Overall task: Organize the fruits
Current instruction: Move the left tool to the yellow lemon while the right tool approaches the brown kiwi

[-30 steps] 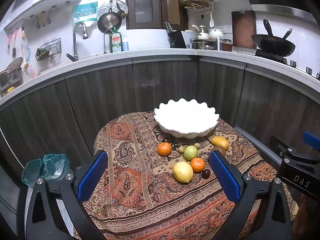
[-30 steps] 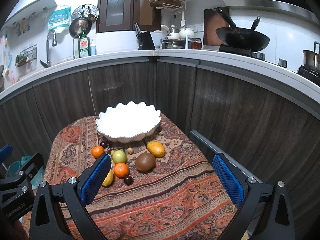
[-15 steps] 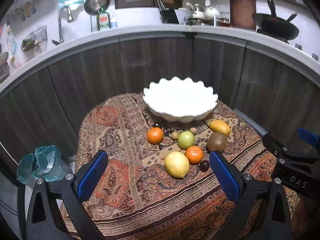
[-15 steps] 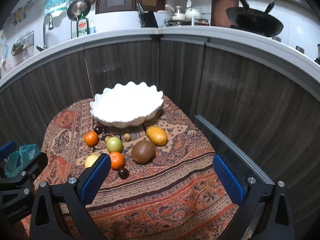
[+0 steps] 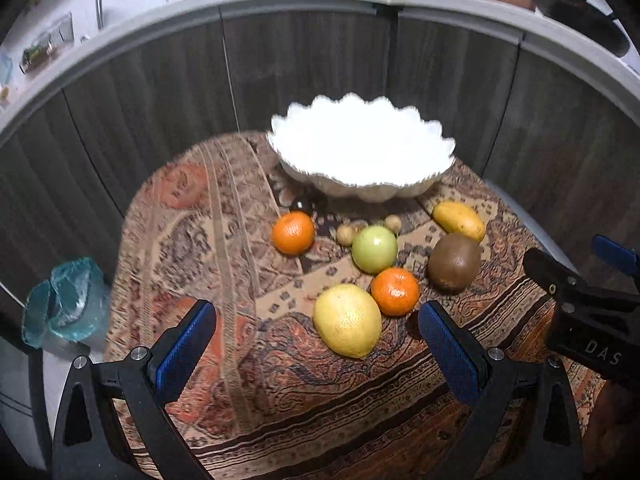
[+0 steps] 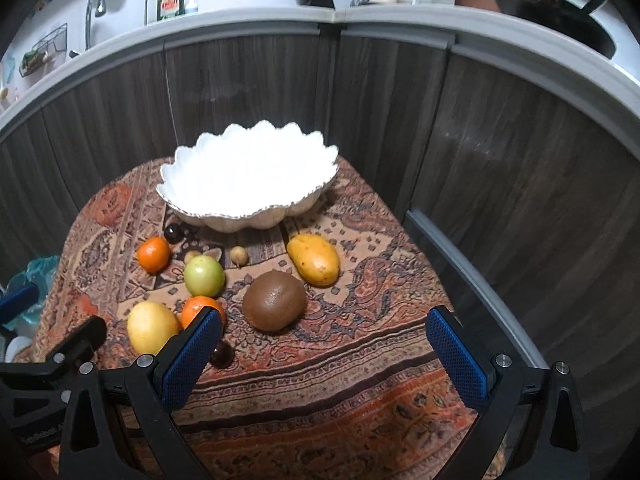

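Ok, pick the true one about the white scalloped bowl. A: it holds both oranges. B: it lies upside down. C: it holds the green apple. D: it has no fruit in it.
D: the white scalloped bowl stands upright with a bare white inside, while the green apple and the other fruit lie on the patterned cloth in front of it.

1. Dim kitchen, light falling from above onto the table [image 6: 320,360].
2. The white bowl [image 6: 248,176] is blown out, its inside pure glare in both views.
3. Left wrist view is smeared: the bowl's rim and the cloth's pattern streak.
4. Right wrist view is sharper; the kiwi [image 6: 275,301] shows a small highlight.
5. Fisheye bends the counter [image 5: 304,0] into an arc; corners fall black.
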### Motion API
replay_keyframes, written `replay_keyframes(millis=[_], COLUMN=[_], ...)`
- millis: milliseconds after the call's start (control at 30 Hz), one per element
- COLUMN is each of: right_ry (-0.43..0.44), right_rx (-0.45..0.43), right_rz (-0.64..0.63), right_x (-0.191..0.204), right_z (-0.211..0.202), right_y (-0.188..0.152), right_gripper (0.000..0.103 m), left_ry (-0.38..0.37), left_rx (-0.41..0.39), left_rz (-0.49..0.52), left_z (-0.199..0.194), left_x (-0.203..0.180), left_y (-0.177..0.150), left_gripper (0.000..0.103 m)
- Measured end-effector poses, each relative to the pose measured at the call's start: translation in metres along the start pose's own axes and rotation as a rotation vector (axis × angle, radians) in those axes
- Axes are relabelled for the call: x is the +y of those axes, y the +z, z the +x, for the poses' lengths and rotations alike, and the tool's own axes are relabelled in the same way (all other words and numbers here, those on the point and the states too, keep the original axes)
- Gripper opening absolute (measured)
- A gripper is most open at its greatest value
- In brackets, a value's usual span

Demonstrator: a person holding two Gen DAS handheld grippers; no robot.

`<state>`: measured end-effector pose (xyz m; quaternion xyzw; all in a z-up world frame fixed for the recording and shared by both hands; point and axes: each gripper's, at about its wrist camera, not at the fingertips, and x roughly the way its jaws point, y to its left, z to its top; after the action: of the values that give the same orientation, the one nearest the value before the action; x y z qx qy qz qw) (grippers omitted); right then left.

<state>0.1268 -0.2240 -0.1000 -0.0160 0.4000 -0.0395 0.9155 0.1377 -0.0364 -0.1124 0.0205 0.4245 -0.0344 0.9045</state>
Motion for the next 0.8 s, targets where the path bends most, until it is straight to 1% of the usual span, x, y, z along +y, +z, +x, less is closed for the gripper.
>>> replay_keyframes(millis=[167, 300, 433, 667, 733, 800], right_ry=[-0.006, -0.004, -0.01, -0.016, -0.014, -0.012], right_rx=[0.026, 0.06, 0.078, 0.103, 0.109, 0.118], right_rz=[-0.005, -0.002, -0.001, 0.001, 0.004, 0.009], right_x=[0.001, 0.001, 0.001, -0.001, -0.002, -0.002], right_z=[0.019, 0.035, 0.045, 0.059, 0.062, 0.065], right_y=[0.002, 0.0, -0.002, -0.004, -0.004, -0.004], right_gripper=[0.103, 0.103, 0.103, 0.103, 0.103, 0.103], left_ry=[-0.01, -0.005, -0.007, -0.012, -0.015, -0.019], left_rx=[0.093, 0.141, 0.176, 0.22, 0.228, 0.236], left_rz=[0.0, 0.017, 0.034, 0.059, 0.063, 0.064], left_z=[0.031, 0.051, 0.065, 0.086, 0.09, 0.094], left_x=[-0.006, -0.01, -0.015, -0.02, -0.021, -0.022], left_y=[-0.003, -0.005, -0.006, -0.008, -0.008, -0.008], left_gripper=[0.102, 0.096, 0.088, 0.08, 0.075, 0.072])
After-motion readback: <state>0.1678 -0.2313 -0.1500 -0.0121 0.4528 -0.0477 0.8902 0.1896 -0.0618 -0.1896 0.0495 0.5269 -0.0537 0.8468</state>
